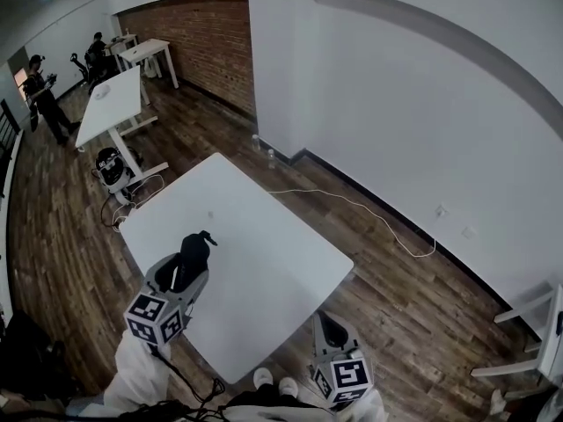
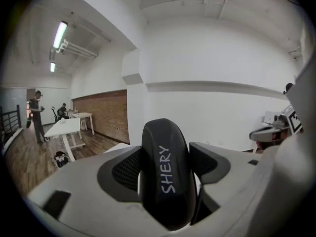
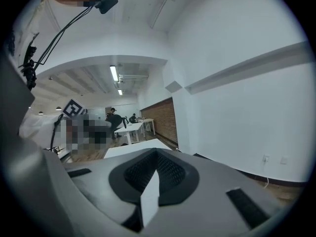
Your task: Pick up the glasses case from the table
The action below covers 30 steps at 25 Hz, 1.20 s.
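The left tool (image 1: pixel 183 269) grips the black glasses case (image 2: pixel 165 179) between its pads. The case's length points out past the tips, over the near-left part of the white counter (image 1: pixel 273 236). The right tool (image 3: pixel 156 176), closed and empty, is off the counter's near right edge.

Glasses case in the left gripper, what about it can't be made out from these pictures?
- Left gripper view: the glasses case has its lower end hidden between the pads of the left gripper; its far side faces away.
- Head view: the case is a small dark shape; its lettering and the bit at its tip are too small to tell.
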Motion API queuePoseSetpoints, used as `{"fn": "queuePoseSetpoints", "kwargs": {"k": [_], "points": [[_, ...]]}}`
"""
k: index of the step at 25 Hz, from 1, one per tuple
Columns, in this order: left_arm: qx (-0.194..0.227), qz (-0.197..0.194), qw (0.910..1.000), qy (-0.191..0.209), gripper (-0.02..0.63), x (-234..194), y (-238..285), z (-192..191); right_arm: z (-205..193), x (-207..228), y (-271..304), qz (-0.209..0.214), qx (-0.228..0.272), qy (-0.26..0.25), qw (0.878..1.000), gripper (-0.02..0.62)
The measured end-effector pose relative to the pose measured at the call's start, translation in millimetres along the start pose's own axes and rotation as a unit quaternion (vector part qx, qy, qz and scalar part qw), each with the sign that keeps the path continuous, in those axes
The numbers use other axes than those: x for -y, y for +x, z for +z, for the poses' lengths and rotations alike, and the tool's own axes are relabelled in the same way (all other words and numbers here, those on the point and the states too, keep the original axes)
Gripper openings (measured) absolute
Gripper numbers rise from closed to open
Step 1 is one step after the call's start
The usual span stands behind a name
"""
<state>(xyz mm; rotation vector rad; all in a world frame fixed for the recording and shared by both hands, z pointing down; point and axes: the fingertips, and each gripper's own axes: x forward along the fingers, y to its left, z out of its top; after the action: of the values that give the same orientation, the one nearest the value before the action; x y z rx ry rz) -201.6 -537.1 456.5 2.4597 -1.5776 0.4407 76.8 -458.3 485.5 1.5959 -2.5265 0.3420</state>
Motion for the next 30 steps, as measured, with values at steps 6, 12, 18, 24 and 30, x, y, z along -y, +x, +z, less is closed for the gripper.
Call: {"fn": "queuePoseSetpoints", "kwargs": {"k": [6, 12, 18, 24, 30], "points": [[0.099, 0.024, 0.9948, -0.007, 0.327, 23.7, -91.6, 37.7, 10.6, -31.8, 11.5, 0.043, 0.026, -0.010, 0.999, 0.000], [0.136, 0.034, 0.9901, -0.001, 0.327, 42.6, -126.0, 47.6, 25.0, -40.4, 13.3, 0.066, 0.042, -0.015, 0.997, 0.000], [0.144, 0.030, 0.9892, 0.002, 0.328, 44.5, -127.8, 51.4, 44.8, -49.7, 14.5, 0.076, 0.056, -0.028, 0.995, -0.002], [0.142, 0.030, 0.9893, 0.009, 0.328, 46.6, -127.8, 53.6, 60.2, -56.2, 6.8, 0.089, 0.074, -0.055, 0.992, -0.005], [0.142, 0.027, 0.9894, 0.011, 0.327, 47.3, -128.7, 54.2, 63.6, -59.1, 5.2, 0.089, 0.074, -0.057, 0.992, -0.005]]}}
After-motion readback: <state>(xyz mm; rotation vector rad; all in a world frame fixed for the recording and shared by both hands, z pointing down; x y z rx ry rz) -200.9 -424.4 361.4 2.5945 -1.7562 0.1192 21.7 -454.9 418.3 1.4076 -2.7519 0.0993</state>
